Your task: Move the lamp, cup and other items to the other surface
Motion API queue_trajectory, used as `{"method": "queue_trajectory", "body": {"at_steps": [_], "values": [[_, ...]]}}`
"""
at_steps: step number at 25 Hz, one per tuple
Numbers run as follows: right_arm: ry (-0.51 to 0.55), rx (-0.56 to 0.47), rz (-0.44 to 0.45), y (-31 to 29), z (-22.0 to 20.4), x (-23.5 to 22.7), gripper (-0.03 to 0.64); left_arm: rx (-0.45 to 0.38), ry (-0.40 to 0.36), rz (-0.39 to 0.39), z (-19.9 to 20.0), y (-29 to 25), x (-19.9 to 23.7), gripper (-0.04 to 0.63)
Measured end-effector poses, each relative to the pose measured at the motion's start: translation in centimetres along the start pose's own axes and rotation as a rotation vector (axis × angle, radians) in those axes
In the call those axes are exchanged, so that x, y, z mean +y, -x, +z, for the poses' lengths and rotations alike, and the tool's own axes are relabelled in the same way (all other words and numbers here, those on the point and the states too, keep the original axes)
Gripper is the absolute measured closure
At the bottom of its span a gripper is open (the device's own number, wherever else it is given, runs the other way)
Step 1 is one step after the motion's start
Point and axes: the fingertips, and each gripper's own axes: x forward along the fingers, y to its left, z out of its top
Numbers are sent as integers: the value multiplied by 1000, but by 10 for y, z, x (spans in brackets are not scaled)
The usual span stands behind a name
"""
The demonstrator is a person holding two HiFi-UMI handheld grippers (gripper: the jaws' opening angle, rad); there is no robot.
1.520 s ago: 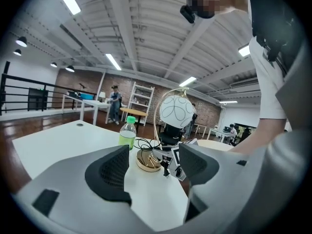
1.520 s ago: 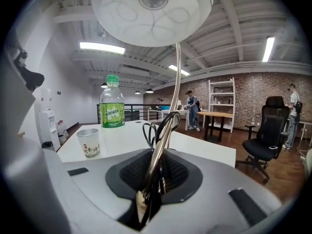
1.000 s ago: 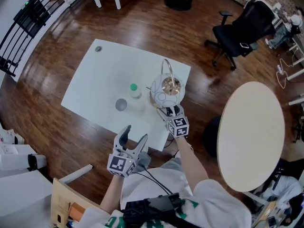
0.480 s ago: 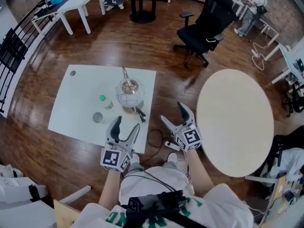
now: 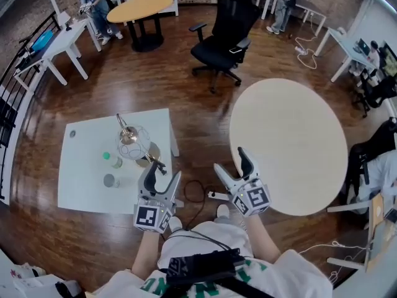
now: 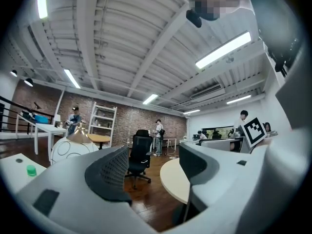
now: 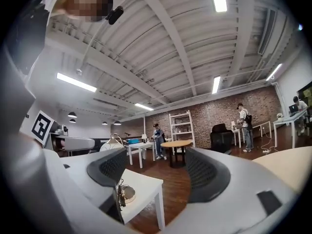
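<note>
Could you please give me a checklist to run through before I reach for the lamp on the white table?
1. Left gripper open, nothing between its jaws: ok.
2. Right gripper open, nothing between its jaws: ok.
3. Lamp upright on the white table: ok.
4. Round table has bare room for it: ok.
5. Floor between the tables free: not ok, a power strip with its cable lies there.
6. Lamp unplugged: cannot tell.
</note>
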Motion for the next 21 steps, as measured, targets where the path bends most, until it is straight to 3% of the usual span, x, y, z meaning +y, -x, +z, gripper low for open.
{"method": "queue_trajectory", "body": {"at_steps": [6,14,21], "values": [[-24,47,-15,7,-17,-21,210,2,14,-16,-4,-15,-16,284],[-54,114,39,4,-31,-6,212,20,31,-15,-11,-18,-19,284],[-21,110,-11,8,-48,-21,212,43,43,-26,-25,-9,-20,284]]}}
